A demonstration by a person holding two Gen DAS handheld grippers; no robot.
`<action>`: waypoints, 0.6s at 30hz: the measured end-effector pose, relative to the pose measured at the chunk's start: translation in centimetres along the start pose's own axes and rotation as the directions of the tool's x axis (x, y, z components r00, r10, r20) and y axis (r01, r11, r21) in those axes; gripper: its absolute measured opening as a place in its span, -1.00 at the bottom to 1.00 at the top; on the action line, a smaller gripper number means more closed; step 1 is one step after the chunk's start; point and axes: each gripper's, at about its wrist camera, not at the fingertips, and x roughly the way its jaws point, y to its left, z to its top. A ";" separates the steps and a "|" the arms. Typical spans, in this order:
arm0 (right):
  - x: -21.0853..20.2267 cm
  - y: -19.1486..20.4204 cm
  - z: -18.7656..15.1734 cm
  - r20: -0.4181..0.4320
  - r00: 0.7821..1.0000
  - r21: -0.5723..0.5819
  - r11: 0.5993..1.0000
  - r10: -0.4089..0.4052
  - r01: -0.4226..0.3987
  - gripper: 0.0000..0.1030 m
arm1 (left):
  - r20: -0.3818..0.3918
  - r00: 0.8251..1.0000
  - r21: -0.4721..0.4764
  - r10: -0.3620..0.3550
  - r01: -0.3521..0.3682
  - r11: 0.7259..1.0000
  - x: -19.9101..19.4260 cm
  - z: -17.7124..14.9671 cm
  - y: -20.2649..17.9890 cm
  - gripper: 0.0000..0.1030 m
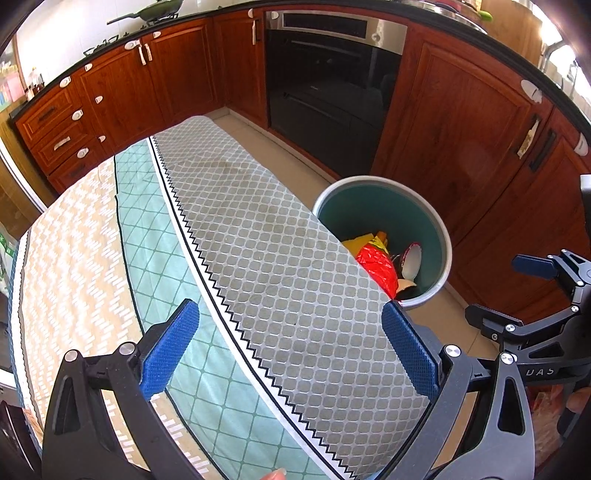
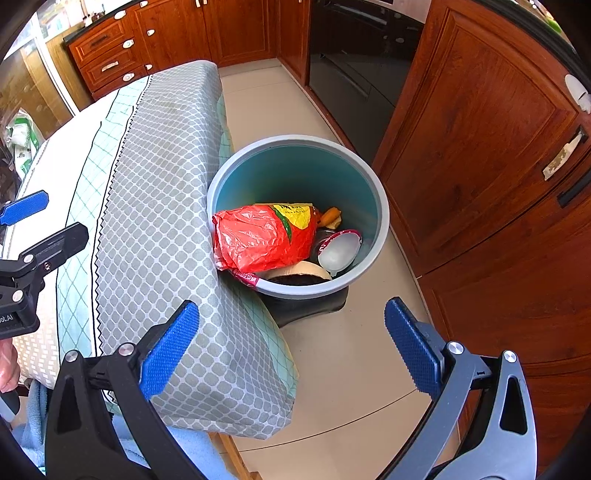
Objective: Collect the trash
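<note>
Right wrist view: bin (image 2: 369,184) on floor just right of cloth-covered counter (image 2: 155,192), already holding red bag (image 2: 258,236), lid (image 2: 338,251), other scraps. Both grippers, left (image 1: 291,354) and right (image 2: 291,350), fingers apart, empty. Counter bare of trash; collecting judged nearly finished.

A home kitchen.
Reddish wooden cabinets (image 1: 177,70) line the walls beneath a dark countertop (image 1: 110,44), around a built-in oven (image 1: 332,85); a frying pan (image 1: 155,9) rests on top.
</note>
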 end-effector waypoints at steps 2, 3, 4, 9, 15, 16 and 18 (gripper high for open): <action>0.0 0.0 0.0 0.000 1.000 0.001 1.000 0.001 -0.001 0.87 | -0.001 1.000 0.001 0.000 0.000 1.000 0.0 0.0 -0.1 0.93; 0.0 0.0 0.0 -0.001 1.000 0.001 1.000 0.001 -0.001 0.87 | -0.001 1.000 0.001 0.001 -0.001 1.000 0.0 0.1 -0.1 0.93; 0.1 0.0 0.0 -0.002 1.000 0.002 1.000 0.002 -0.002 0.87 | 0.000 1.000 0.000 0.001 -0.001 1.000 0.0 0.1 -0.1 0.93; 0.1 -0.1 0.3 -0.004 1.000 -0.003 1.000 0.002 -0.002 0.87 | -0.001 1.000 -0.002 0.002 -0.002 1.000 -0.1 0.1 -0.1 0.93; 0.2 -0.1 0.4 -0.004 1.000 -0.006 1.000 0.001 -0.001 0.87 | 0.000 1.000 -0.005 0.005 -0.005 1.000 -0.1 0.2 -0.1 0.93; 0.2 -0.1 0.5 -0.005 1.000 -0.007 1.000 0.000 0.000 0.87 | 0.001 1.000 -0.005 0.004 -0.004 1.000 -0.2 0.2 0.0 0.93; 0.2 0.0 0.5 -0.005 1.000 -0.007 1.000 0.002 -0.002 0.87 | 0.001 1.000 -0.005 0.004 -0.004 1.000 -0.2 0.2 0.0 0.93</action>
